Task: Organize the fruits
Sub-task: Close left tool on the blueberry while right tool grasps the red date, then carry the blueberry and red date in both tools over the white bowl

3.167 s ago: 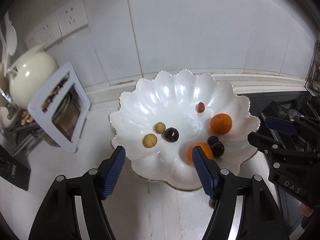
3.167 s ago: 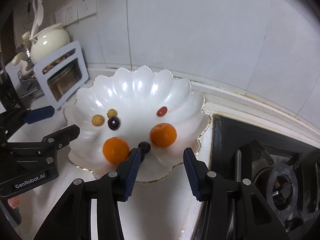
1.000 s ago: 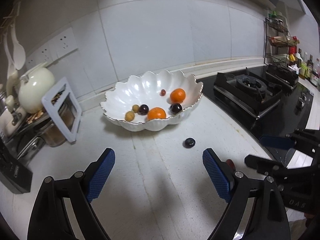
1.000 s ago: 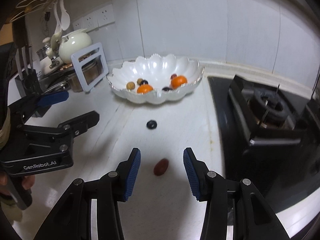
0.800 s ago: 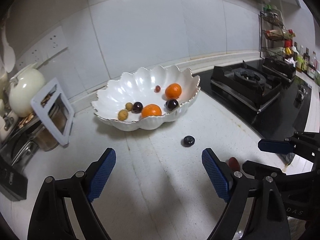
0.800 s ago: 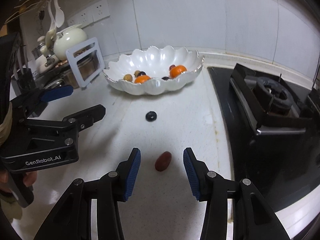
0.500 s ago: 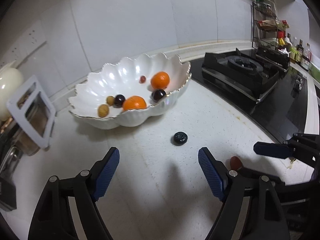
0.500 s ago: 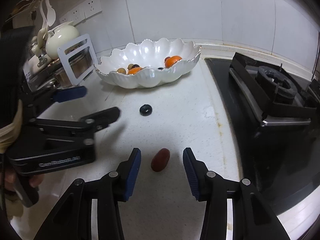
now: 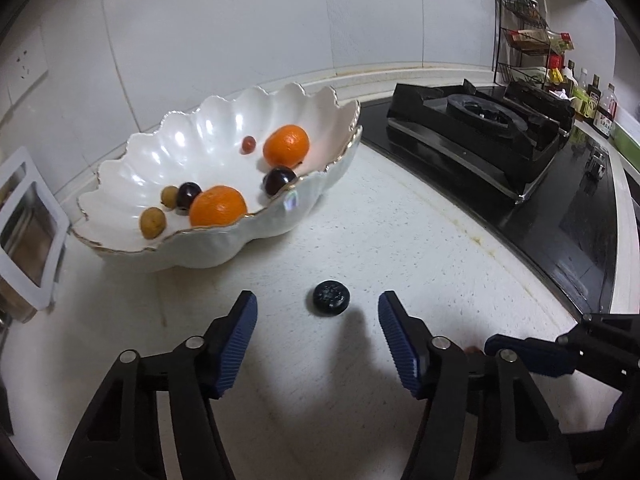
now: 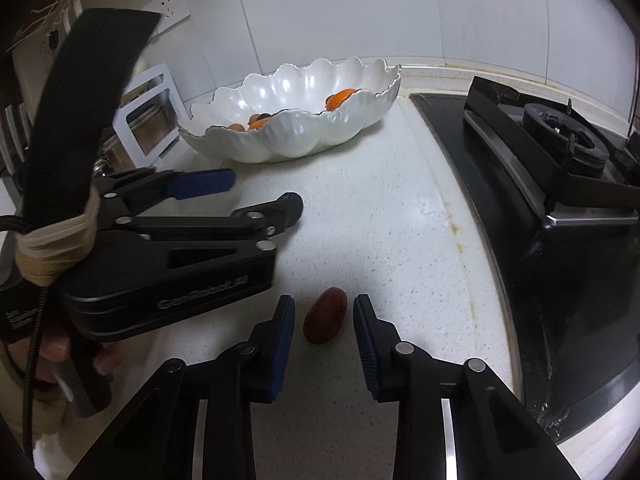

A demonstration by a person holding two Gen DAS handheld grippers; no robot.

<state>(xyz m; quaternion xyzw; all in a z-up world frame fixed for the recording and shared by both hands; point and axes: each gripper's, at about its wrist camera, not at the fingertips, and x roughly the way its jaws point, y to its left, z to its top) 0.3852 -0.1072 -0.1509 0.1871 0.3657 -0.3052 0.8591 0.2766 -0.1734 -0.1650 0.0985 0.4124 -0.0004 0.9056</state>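
Spreading out under both cameras is a white speckled countertop (image 9: 360,240), backed by pale wall tiles (image 9: 240,20) with a socket (image 10: 170,2) high on the left. A black gas stove (image 9: 480,128) fills the counter's right side, and beyond it a wire rack (image 9: 528,36) and several bottles (image 9: 604,112) stand in the far corner. A white frame (image 10: 148,116) leans near the wall at the left.

A scalloped white bowl (image 9: 328,172) with a gold rim sits towards the wall. It holds 2 oranges (image 9: 286,145), 2 dark cherries (image 9: 278,180), 2 small tan fruits (image 9: 152,222) and 1 small red one (image 9: 248,144).

On the bare counter in front of the bowl lies a dark blueberry (image 9: 331,297). The left gripper (image 9: 316,318) hangs over it, jaws half apart and just now closing, the berry between the blue pads but clear of both.

Nearer the stove lies a red date (image 10: 325,315). The right gripper (image 10: 323,320) straddles it, jaws narrow and just now closing, each pad just beside the date; I see a sliver of gap on both sides. A hand (image 10: 60,348) grips the left tool's handle.
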